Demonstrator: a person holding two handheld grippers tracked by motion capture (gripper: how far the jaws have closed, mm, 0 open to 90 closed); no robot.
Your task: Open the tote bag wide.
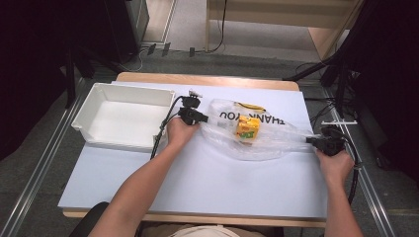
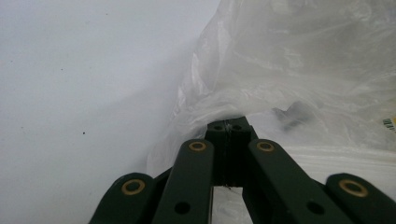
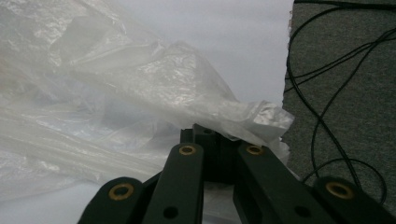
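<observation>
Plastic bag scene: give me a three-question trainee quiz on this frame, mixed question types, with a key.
1. True or false: both tools are shut on the bag.
2. What is the yellow thing inside the bag? A) carton B) banana C) sponge
3. Which tool is nearer the white bin?

Key:
1. True. The left tool pinches the bag's left end and the right tool its right end, with the film stretched between them.
2. A. A small yellow carton lies inside, under the printed film.
3. The left tool; the bin sits beside it on the table.
</observation>
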